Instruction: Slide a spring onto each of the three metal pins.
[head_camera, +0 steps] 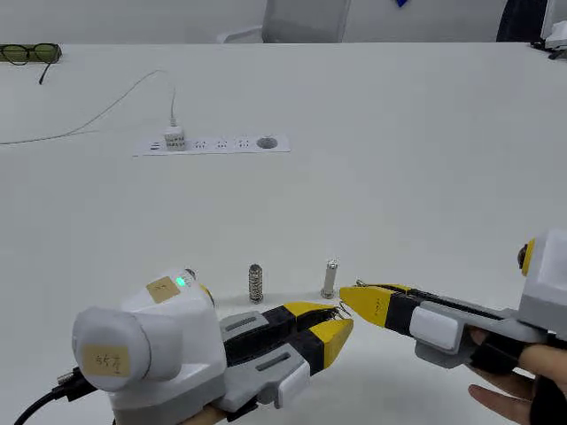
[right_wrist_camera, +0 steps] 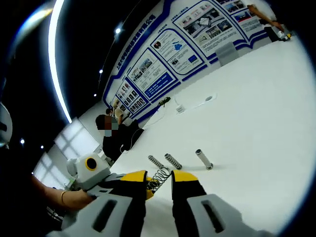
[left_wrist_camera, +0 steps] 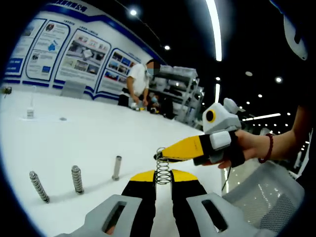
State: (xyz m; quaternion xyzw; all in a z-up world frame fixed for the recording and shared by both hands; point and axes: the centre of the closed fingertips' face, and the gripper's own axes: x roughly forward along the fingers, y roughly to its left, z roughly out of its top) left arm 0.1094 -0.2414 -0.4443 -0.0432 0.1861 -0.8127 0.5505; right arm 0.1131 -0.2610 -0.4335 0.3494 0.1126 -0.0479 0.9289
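Note:
A bare metal pin (head_camera: 330,279) stands upright on the white table, with a spring-covered pin (head_camera: 256,283) to its left. The left gripper view shows that bare pin (left_wrist_camera: 117,168) and two pins wearing springs (left_wrist_camera: 76,178) (left_wrist_camera: 38,186). A loose spring (left_wrist_camera: 162,170) stands between the tips of my left gripper (left_wrist_camera: 162,177), which is shut on it. My right gripper (left_wrist_camera: 159,157) comes in from the right and pinches the spring's top end. In the right gripper view the spring (right_wrist_camera: 159,178) lies between the tips of the right gripper (right_wrist_camera: 159,181). Both grippers (head_camera: 339,317) (head_camera: 345,292) meet just in front of the bare pin.
A white power strip (head_camera: 213,143) with a plugged charger and a trailing cable lies further back on the table. Dark glasses (head_camera: 31,53) rest at the far left corner. A chair back (head_camera: 306,19) stands beyond the far edge. A person (left_wrist_camera: 140,81) stands in the background.

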